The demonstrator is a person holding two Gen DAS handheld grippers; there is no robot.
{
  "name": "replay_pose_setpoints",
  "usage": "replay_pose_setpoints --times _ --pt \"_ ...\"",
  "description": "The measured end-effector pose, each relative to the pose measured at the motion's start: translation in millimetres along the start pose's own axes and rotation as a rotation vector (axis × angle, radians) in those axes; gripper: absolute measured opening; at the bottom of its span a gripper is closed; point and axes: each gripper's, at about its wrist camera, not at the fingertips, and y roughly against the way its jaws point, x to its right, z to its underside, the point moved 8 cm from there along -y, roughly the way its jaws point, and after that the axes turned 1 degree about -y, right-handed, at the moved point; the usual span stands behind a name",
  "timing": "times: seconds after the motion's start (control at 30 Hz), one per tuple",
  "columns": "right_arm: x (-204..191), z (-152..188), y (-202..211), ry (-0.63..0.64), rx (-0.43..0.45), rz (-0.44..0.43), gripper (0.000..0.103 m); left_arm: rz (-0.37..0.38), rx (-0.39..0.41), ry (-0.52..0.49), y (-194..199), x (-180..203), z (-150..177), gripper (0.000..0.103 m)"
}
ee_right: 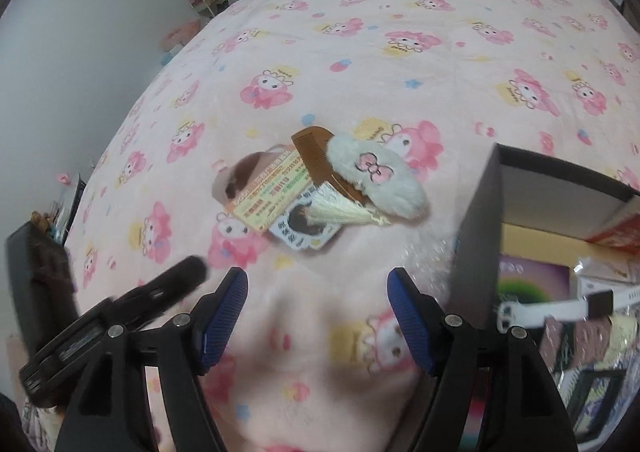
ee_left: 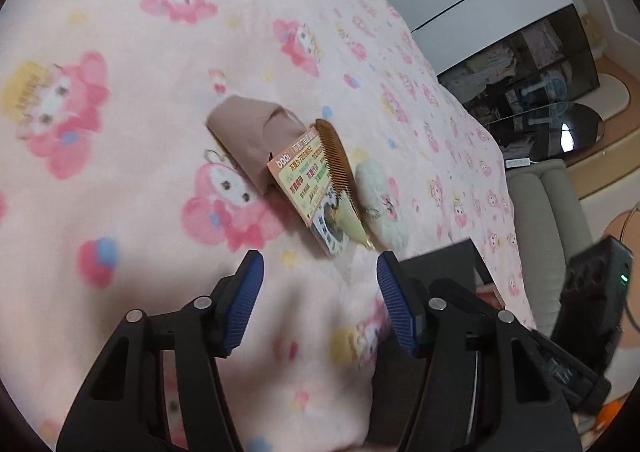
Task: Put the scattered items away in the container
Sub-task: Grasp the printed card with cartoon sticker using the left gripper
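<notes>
While the scattered pile, a brown wooden comb (ee_right: 310, 149) leaning on a fluffy white plush pouch (ee_right: 376, 175), lies just ahead, both the left gripper (ee_left: 320, 272) and right gripper (ee_right: 318, 290) hang released and empty, seemingly readied to grasp; the dark open box (ee_right: 478, 236) waits right.

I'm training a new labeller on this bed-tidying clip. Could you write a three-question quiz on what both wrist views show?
1. True or false: the wooden comb lies partly on top of the printed card.
2. Which item carries a pink bow? A) the brown pouch B) the white plush piece C) the comb
3. Fill in: in the right wrist view, the dark box stands to the ____ of the pile.

Key
1. True.
2. B.
3. Right; both the left tongs and right tongs are open, with nothing between them, above the pink blanket.
</notes>
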Motion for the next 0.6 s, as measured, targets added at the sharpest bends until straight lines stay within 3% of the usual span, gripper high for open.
replay_pose_setpoints --times 0.13,0.2,0.27,0.3,0.43,0.6 --pt "6 -11 -8 -0.013 0.019 0.027 0.07 0.015 -0.035 0.05 -37 -5 -8 0.059" --pt "9 -15 -9 -0.014 0.031 0.039 0.07 0.024 -0.061 0.088 -54 -10 -11 0.048" --pt "10 -16 -11 -0.005 0.039 0.054 0.07 0.053 -0.086 0.115 -64 -11 -9 0.015" --pt "9 -16 -12 0.005 0.036 0.057 0.07 0.065 -0.094 0.128 -65 -12 -8 0.009" --pt "4 -14 -12 0.034 0.023 0.052 0.07 0.057 -0.047 0.116 -41 -15 0 0.004" --pt "-10 -5 -10 0.056 -0.022 -0.026 0.07 0.037 -0.001 0.099 14 -36 25 0.003"
